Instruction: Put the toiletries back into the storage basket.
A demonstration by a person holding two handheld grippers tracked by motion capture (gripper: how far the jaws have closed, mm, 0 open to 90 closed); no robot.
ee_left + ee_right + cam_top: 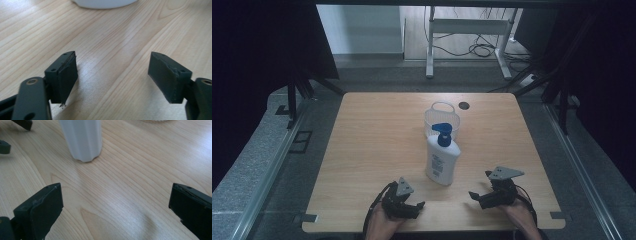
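Note:
A white bottle [442, 161] with a blue pump cap stands upright near the middle of the wooden table [372, 150]. Right behind it is a clear plastic basket [442, 120] with a handle. My left gripper [412, 206] rests at the front edge, left of the bottle, jaws open over bare wood [112, 72]; the bottle's base [105, 3] lies ahead of it. My right gripper [480, 184] sits to the bottle's right, jaws wide open with nothing between them [115, 200]. Its view has the bottle's lower body [82, 137] ahead, apart from the jaws, and the left gripper's tips [15, 132] beyond.
A round dark hole [463, 105] sits near the table's far edge. Grey floor and metal rails [277, 160] flank the table, and a white desk frame [467, 30] with cables stands beyond. Bare wood stretches left of the bottle.

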